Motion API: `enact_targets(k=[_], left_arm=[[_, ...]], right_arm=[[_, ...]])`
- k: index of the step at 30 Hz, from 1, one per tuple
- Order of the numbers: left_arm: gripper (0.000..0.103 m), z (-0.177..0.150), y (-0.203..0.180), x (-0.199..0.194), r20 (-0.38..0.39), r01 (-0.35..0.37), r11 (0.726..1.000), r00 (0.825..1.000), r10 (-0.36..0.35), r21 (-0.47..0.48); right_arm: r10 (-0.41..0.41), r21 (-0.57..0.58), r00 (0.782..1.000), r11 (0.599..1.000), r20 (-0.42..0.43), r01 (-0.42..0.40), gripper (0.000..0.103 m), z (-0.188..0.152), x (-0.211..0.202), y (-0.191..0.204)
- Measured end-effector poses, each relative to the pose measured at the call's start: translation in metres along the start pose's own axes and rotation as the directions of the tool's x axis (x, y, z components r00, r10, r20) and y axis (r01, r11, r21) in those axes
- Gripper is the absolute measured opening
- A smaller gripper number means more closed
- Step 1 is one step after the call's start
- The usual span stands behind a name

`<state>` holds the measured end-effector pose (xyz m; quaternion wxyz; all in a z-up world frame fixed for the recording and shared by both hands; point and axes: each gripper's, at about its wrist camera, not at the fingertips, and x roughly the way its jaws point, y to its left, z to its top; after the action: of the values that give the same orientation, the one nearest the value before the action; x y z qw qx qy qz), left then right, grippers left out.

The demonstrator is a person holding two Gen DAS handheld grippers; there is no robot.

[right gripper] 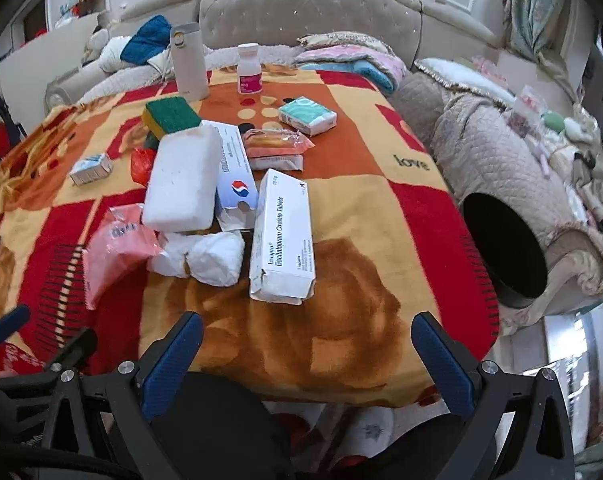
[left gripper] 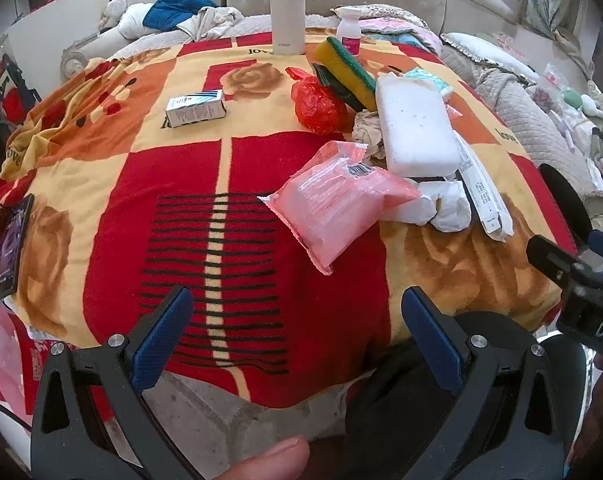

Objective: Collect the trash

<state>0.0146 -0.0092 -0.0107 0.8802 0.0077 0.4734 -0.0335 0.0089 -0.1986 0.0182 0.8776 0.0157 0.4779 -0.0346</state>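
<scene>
Left wrist view: left gripper (left gripper: 297, 320) hovering over blanket (left gripper: 113, 184), jaws standing apart, holding nothing. Pink packet (left gripper: 333, 204) lying just ahead; red plastic bag (left gripper: 317, 104) sitting beyond, beside white foam block (left gripper: 417, 128).

Right wrist view: right gripper (right gripper: 307, 346) hovering with jaws standing apart, gripping nothing. Tablet box (right gripper: 283, 240) lying ahead, crumpled white tissue (right gripper: 209, 256) resting just beside it. Dark bin (right gripper: 501, 248) gaping at right, off blanket edge.

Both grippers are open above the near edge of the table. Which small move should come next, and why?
Probably move the right gripper forward to the crumpled white tissue. It looks like plain trash, lies near this gripper, and nothing rests on it. The left gripper is also open and holds nothing.
</scene>
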Motion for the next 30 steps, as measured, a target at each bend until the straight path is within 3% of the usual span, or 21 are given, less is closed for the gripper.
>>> enact_targets(k=[9, 23, 26, 30], left_arm=[[0.103, 0.004, -0.003, 0.0, 0.009, 0.007, 1.0, 1.0, -0.007, 0.006], [0.103, 0.006, -0.007, -0.001, 0.019, 0.003, 1.0, 1.0, -0.003, 0.012], [0.103, 0.007, -0.008, 0.001, 0.012, -0.01, 1.0, 1.0, 0.01, 0.012], [0.103, 0.008, -0.004, 0.003, 0.02, -0.066, 0.998, 0.998, 0.066, 0.012]], right_arm=[[-0.052, -0.043, 0.998, 0.998, 0.033, 0.053, 0.103, 0.001, 0.0, 0.006], [-0.041, -0.044, 0.998, 0.998, 0.044, 0.043, 0.103, 0.002, -0.004, 0.009], [-0.031, -0.047, 0.999, 0.998, 0.043, 0.033, 0.103, 0.002, -0.004, 0.009], [0.046, -0.035, 0.998, 0.998, 0.044, -0.044, 0.103, 0.0, -0.005, -0.002]])
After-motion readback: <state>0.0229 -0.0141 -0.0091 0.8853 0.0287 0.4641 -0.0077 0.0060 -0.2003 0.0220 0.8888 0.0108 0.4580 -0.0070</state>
